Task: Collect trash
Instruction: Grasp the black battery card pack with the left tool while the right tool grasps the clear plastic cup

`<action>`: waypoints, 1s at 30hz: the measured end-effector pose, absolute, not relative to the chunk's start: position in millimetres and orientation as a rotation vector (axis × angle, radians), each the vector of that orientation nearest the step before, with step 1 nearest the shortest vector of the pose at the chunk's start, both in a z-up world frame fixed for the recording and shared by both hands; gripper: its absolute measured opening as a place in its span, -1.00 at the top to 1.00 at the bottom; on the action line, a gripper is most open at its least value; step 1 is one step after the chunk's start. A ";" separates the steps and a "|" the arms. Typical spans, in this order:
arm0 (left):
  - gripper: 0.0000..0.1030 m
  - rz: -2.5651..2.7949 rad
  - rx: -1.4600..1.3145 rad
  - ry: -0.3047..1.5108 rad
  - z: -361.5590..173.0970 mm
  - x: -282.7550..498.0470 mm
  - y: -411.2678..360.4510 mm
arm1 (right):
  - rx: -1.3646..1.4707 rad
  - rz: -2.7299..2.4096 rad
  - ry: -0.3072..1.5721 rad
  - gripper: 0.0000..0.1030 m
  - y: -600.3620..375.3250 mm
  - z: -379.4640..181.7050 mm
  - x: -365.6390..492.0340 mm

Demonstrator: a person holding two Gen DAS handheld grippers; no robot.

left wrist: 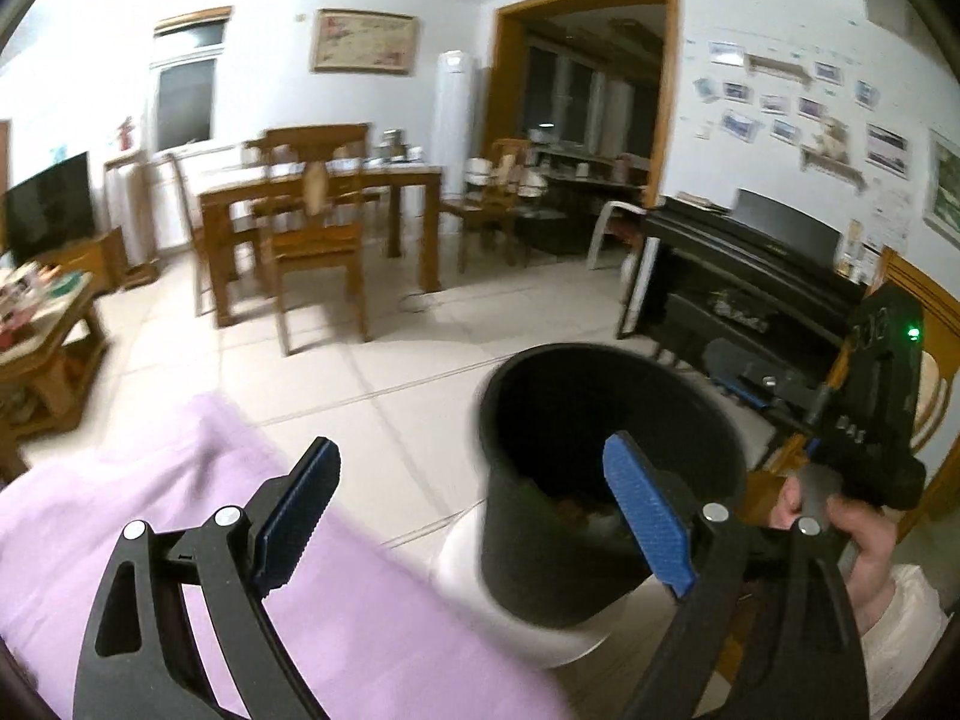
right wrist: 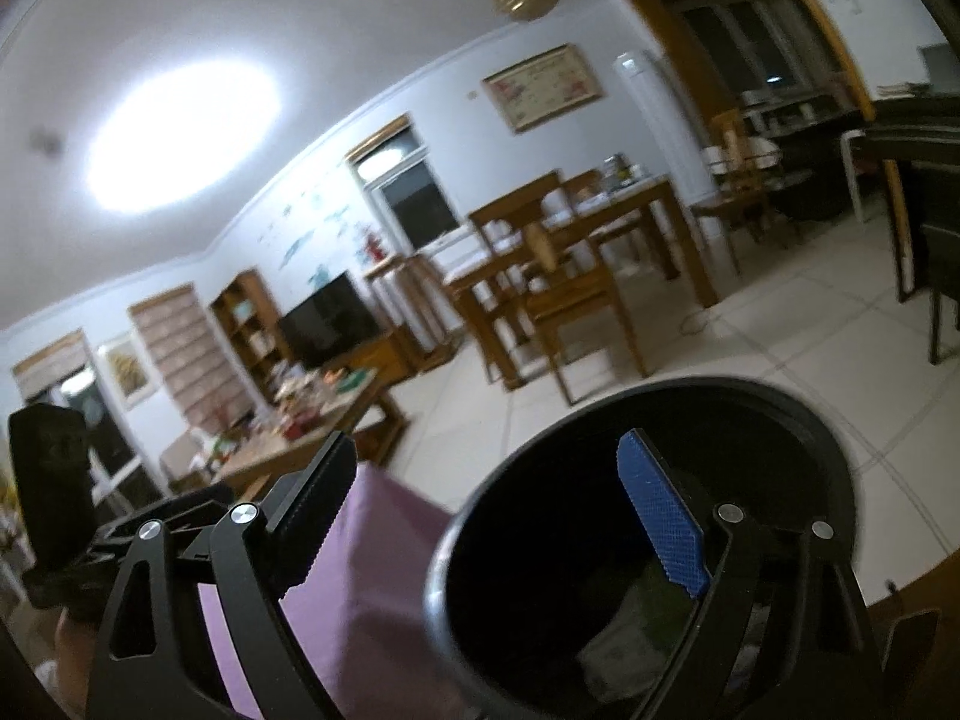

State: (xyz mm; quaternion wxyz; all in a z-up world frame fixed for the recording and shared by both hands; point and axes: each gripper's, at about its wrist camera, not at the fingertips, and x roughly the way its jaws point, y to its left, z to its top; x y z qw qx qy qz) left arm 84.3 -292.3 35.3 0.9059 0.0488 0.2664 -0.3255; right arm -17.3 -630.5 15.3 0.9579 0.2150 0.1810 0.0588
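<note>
Left gripper (left wrist: 474,516) has its jaws spread wide, nothing between the pads; its right finger overlaps the front of the black trash bin (left wrist: 606,480) in the picture, contact cannot be told. Right gripper (right wrist: 498,516) is likewise wide apart and grips nothing, its blue pad (right wrist: 663,516) hanging over the bin's (right wrist: 630,540) mouth. The bin stands just off the edge of a purple cloth (left wrist: 210,540) that covers the near surface. The left wrist view shows the bin from outside: dark round wall, slightly tapered, seated on a white base (left wrist: 540,630), blurred, with dim scraps low inside. Only this view shows the person's right hand (left wrist: 852,534) holding the other tool's black body, and a sleeve below it. The right wrist view looks down into the bin: rim (right wrist: 690,387) is wide and round, inside is dark, with pale crumpled trash (right wrist: 624,648) and something greenish at the bottom. Only this view shows the left tool's black housing (right wrist: 51,480) at the left edge, plus the bright ceiling lamp (right wrist: 186,138). Farther off, both views show a tiled floor (left wrist: 390,372), a cluttered low wooden table (right wrist: 300,438), a wooden dining table with chairs (left wrist: 318,198), and a dark TV (right wrist: 330,318). A black piano (left wrist: 750,276) stands just behind the bin in the left view.
</note>
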 end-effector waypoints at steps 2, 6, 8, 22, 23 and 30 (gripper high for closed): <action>-0.73 -0.597 0.073 0.575 29.6 87.6 -255.1 | 0.404 0.172 0.409 -0.70 -599.2 16.8 -8.9; -0.73 -0.442 0.008 0.629 16.5 96.6 -178.8 | 0.313 0.340 0.537 -0.70 -517.2 10.0 14.0; -0.73 -0.330 -0.021 0.663 6.8 99.5 -132.0 | 0.264 0.418 0.589 -0.70 -478.4 6.2 19.5; -0.77 -0.133 0.155 0.905 -44.3 128.0 11.5 | -0.223 0.955 0.846 -0.70 -197.6 -9.5 -1.8; -0.77 -0.140 0.178 0.913 -47.4 128.2 11.0 | -0.234 0.958 0.864 -0.70 -186.9 -12.7 0.0; -0.70 -0.201 0.131 0.893 -55.7 135.9 18.6 | -0.268 0.917 0.948 -0.69 -153.5 -23.4 4.5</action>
